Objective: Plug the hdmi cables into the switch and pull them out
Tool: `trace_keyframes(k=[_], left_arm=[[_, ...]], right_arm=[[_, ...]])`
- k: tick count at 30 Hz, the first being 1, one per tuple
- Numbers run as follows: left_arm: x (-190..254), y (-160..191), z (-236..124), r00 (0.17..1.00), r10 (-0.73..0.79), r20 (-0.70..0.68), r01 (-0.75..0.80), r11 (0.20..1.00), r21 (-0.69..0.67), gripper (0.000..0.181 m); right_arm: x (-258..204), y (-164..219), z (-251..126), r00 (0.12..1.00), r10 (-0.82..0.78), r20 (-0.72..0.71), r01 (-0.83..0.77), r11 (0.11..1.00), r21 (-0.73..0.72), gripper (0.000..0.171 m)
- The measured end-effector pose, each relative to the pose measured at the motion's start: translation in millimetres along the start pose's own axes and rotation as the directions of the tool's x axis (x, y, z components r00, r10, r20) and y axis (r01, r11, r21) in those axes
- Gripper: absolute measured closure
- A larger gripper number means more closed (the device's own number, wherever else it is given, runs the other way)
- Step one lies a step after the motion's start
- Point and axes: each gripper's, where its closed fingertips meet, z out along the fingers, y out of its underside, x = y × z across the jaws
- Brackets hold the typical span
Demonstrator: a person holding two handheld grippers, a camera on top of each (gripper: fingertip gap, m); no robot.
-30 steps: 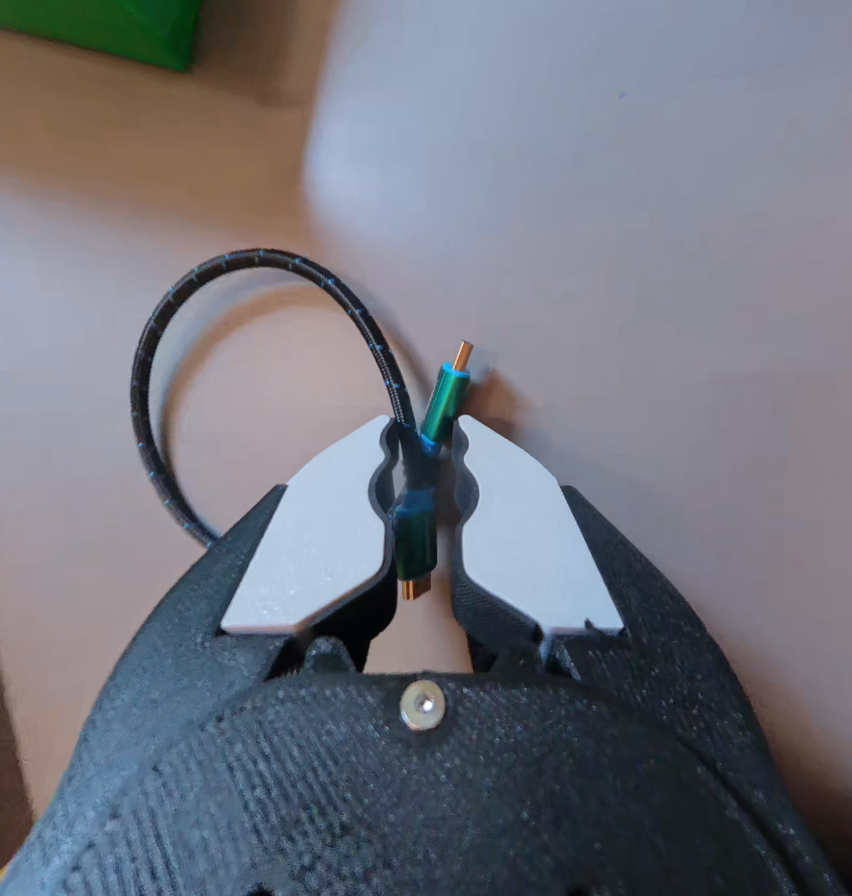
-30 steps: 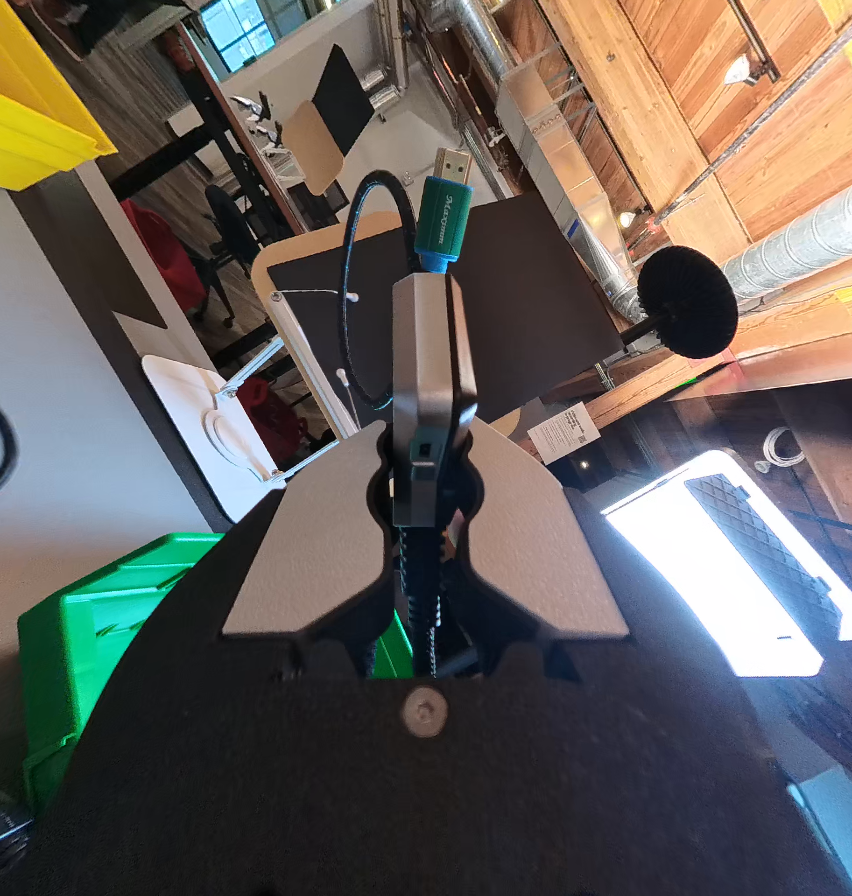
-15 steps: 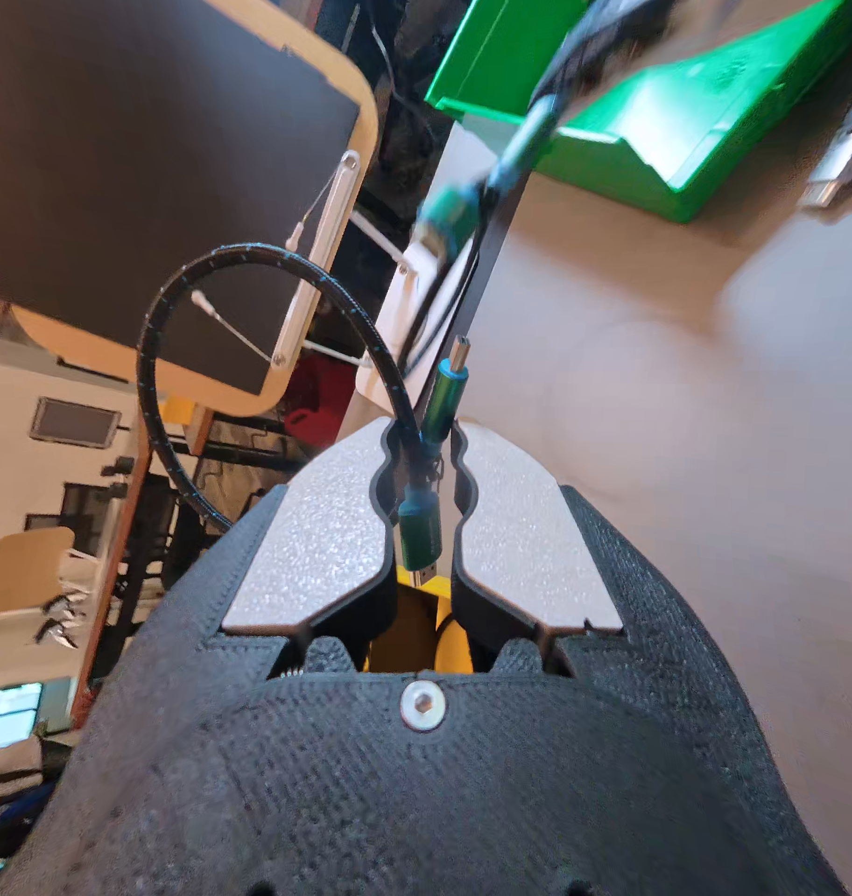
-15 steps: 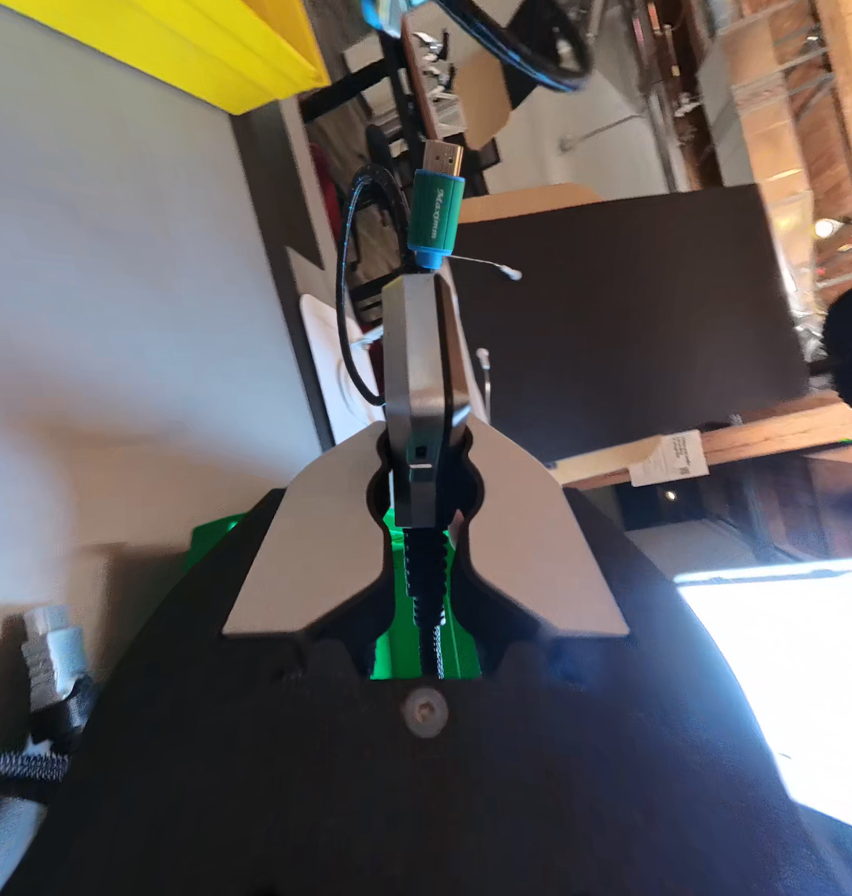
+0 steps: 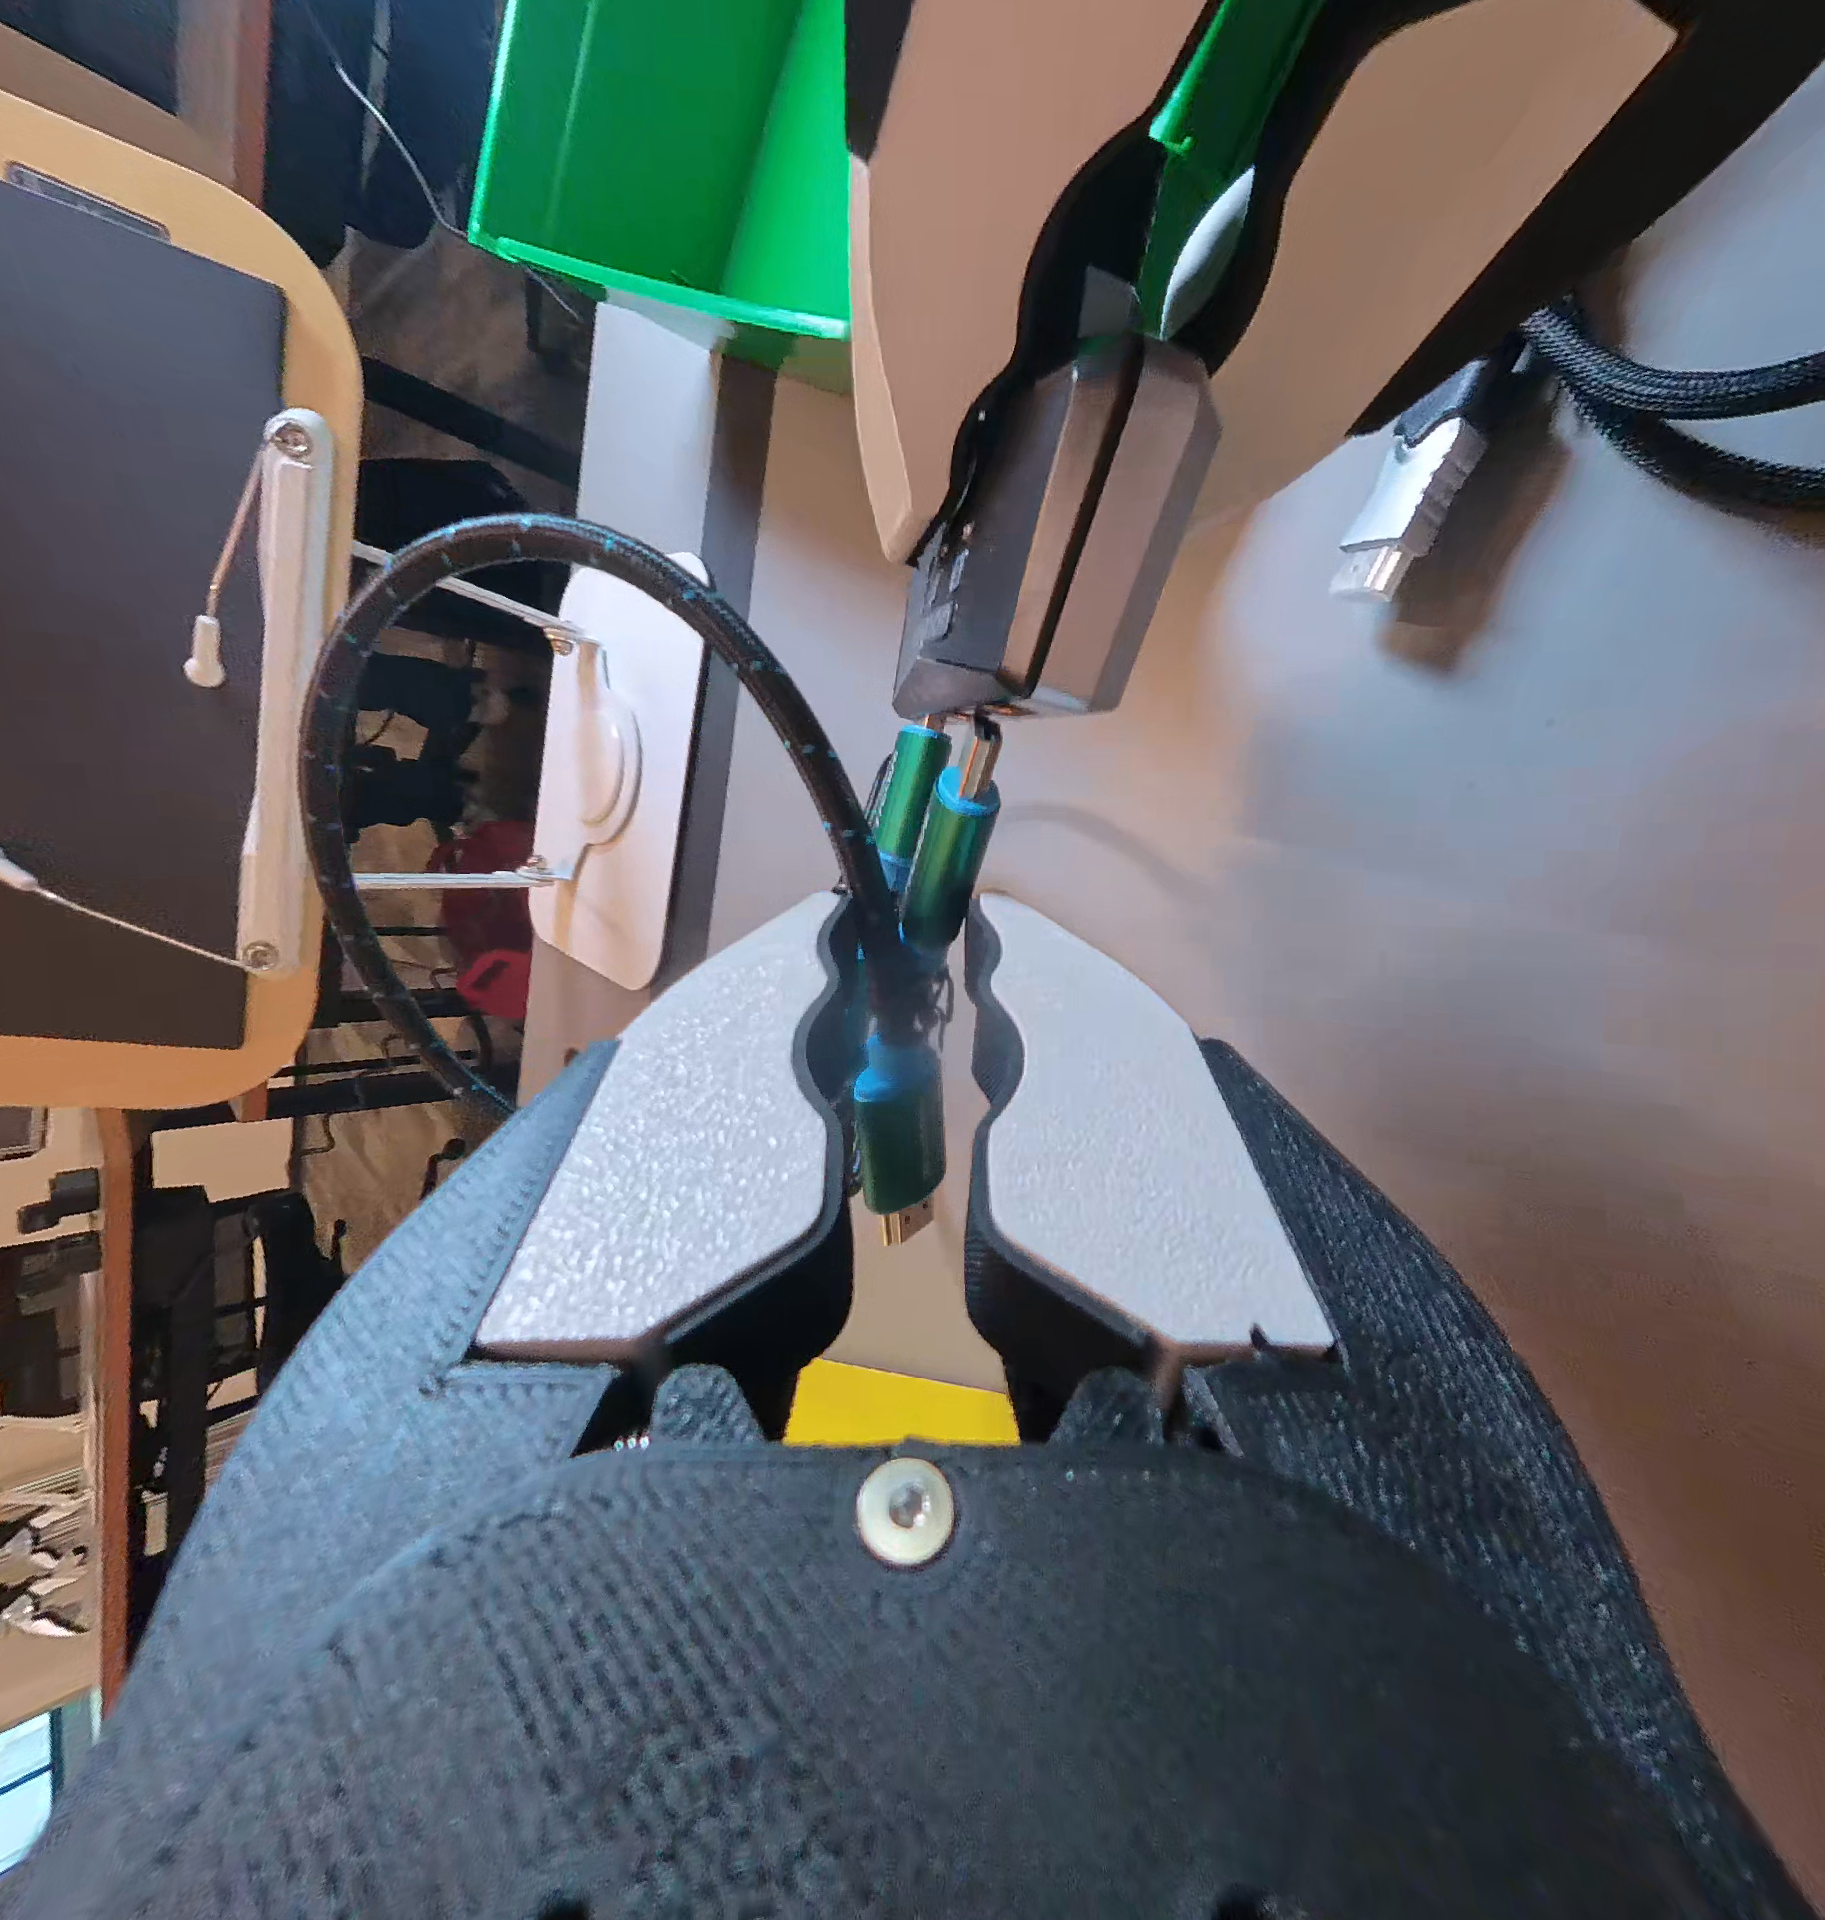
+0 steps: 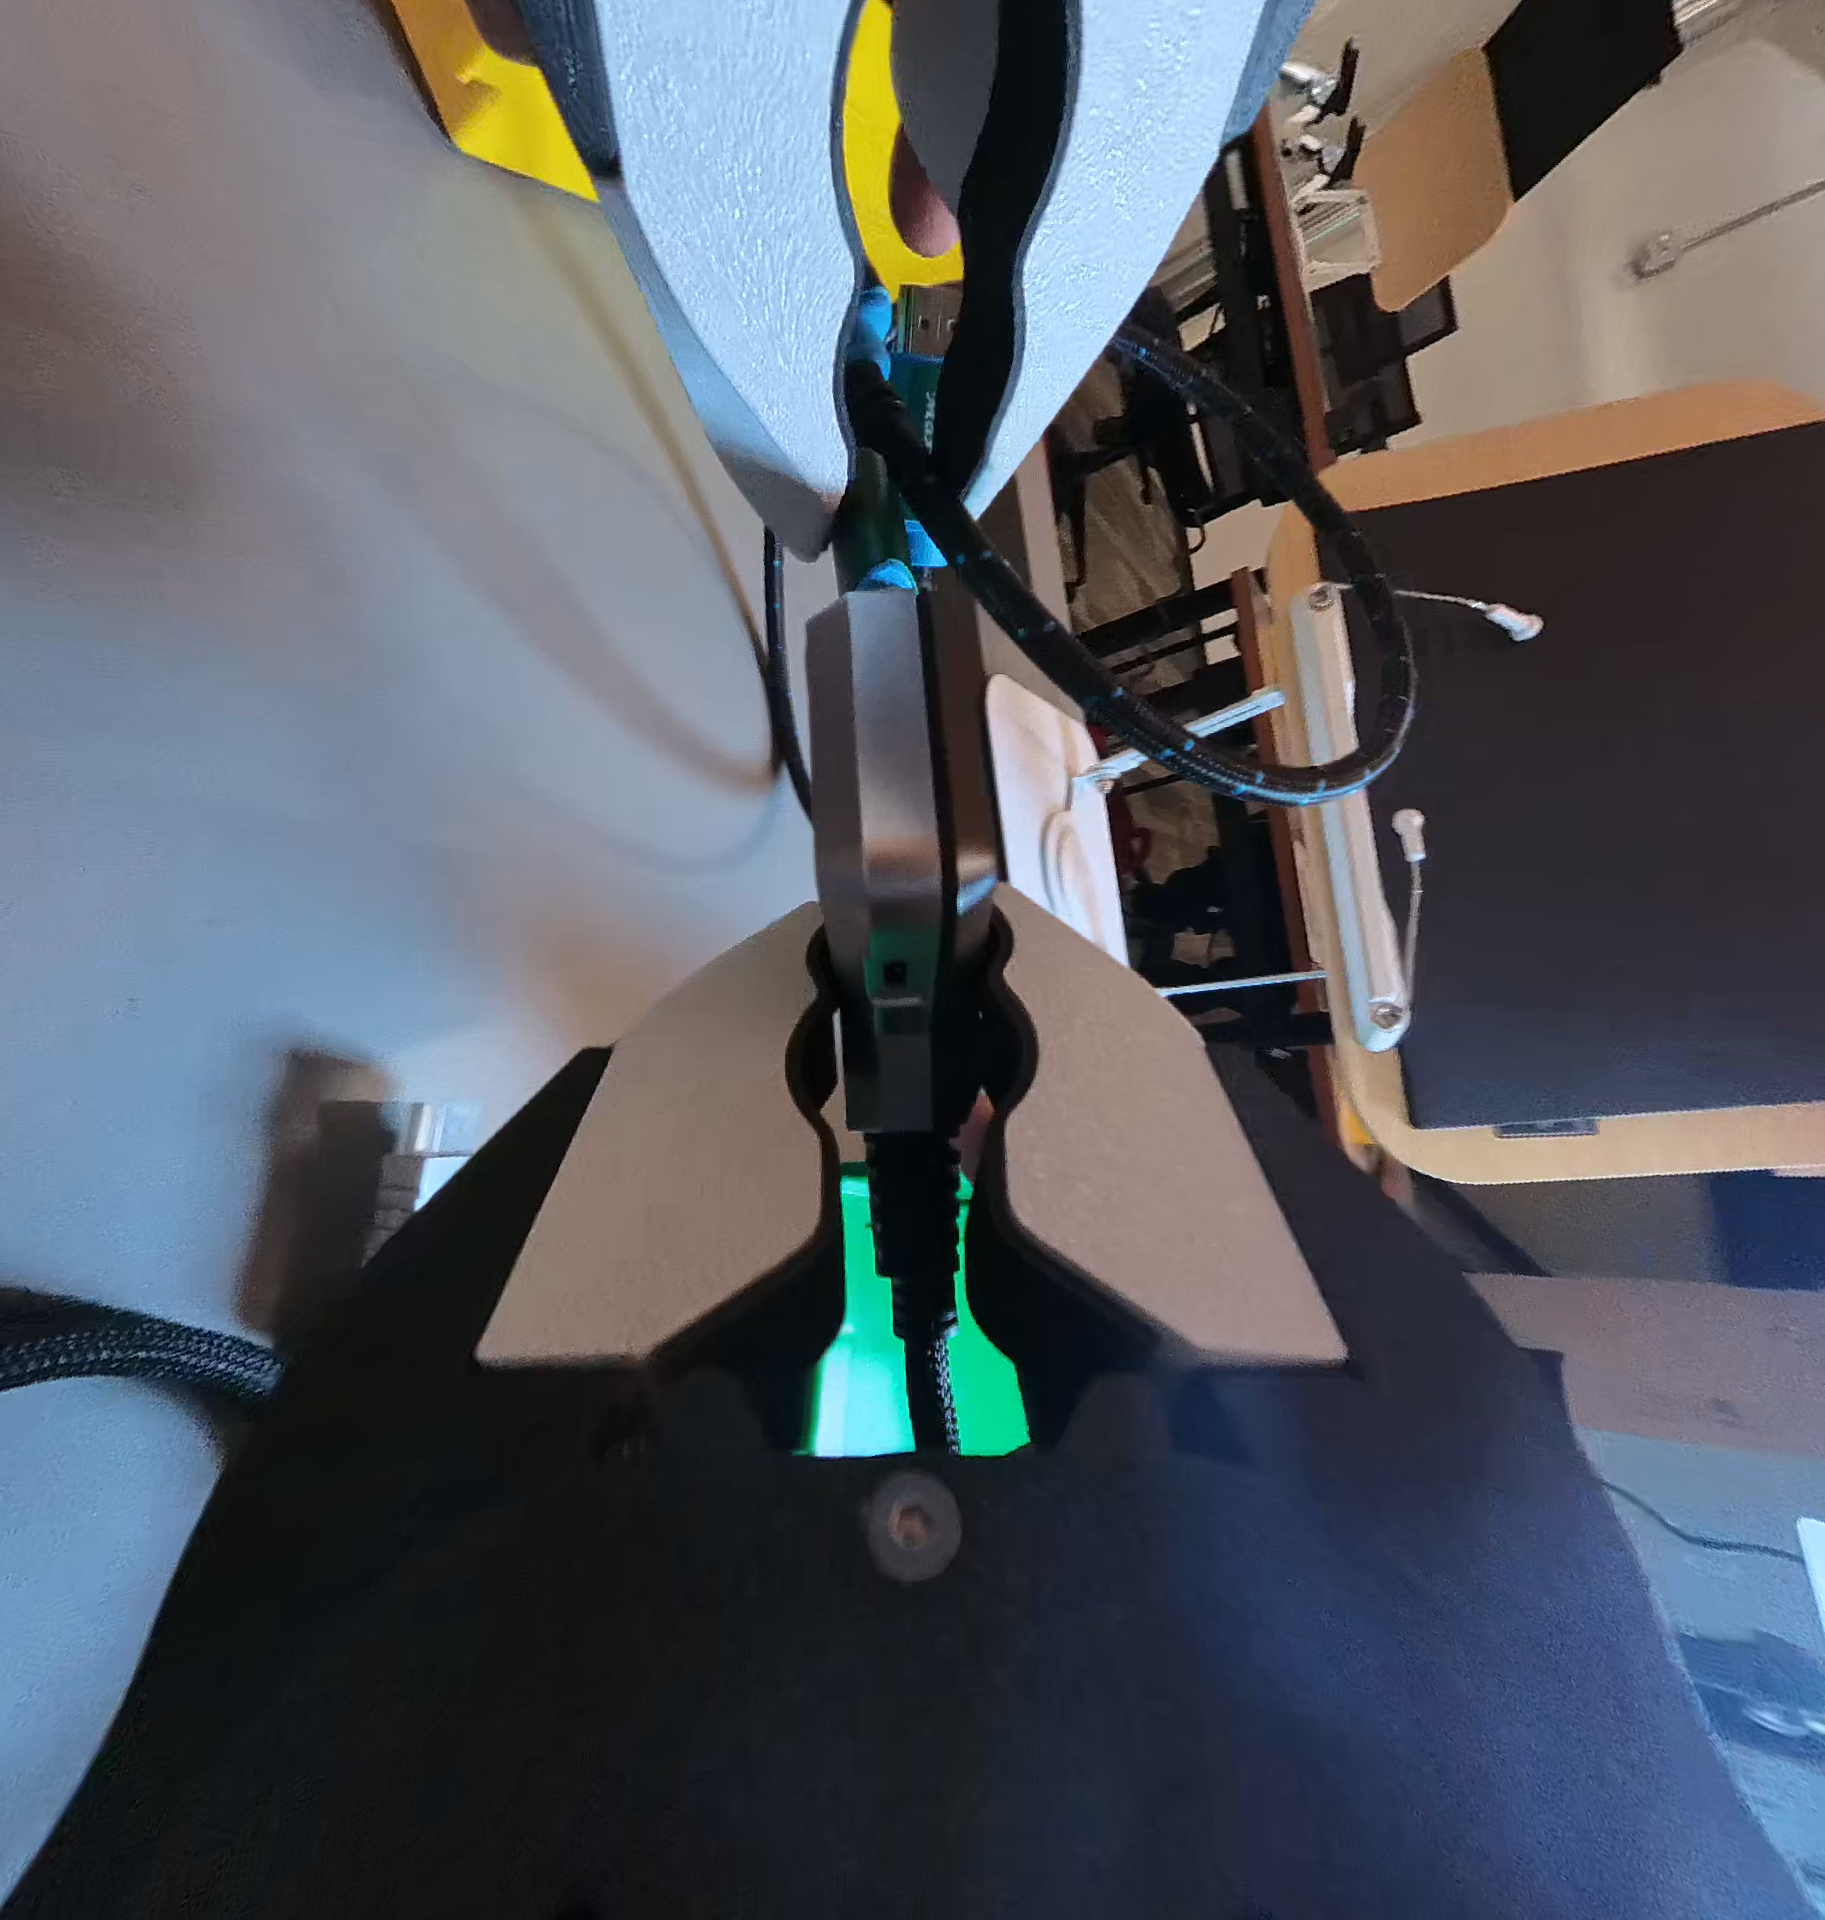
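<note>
Fingers (image 5: 742, 1122) of the left gripper (image 5: 900, 940) pinch a short braided cable (image 5: 388, 665) beside its green plugs (image 5: 944, 852); the right gripper (image 6: 913, 935) clamps the grey switch (image 6: 877, 769) above the desk (image 5: 1510, 935). Two plugs meet the switch, a third points backward. Plugs look rigid, best gripped by their shells; cable bends easily.

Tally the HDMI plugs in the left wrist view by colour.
Green plugs: 3
Silver plug: 1
Total: 4
</note>
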Motion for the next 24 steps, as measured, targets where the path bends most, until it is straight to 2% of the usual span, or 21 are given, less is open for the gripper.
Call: trace_keyframes(k=[10,14,24], left_arm=[[9.6,-6.5,-5.0,0.998,-0.038,-0.046,0.037,0.999,-0.015,0.162],[12.7,-1.7,-4.3,0.998,-0.021,-0.051,0.018,0.998,-0.058,0.162],[13.7,-7.5,-6.0,0.999,-0.004,-0.047,0.002,1.000,-0.031,0.162]], right_arm=[[-11.9,6.6,1.7,0.985,0.131,0.112,-0.134,0.991,0.014,0.149],[-18.5,6.6,5.0,0.982,0.134,0.133,-0.134,0.991,-0.004,0.148],[-25.8,11.4,7.4,0.967,0.187,0.173,-0.186,0.982,-0.021,0.149]])
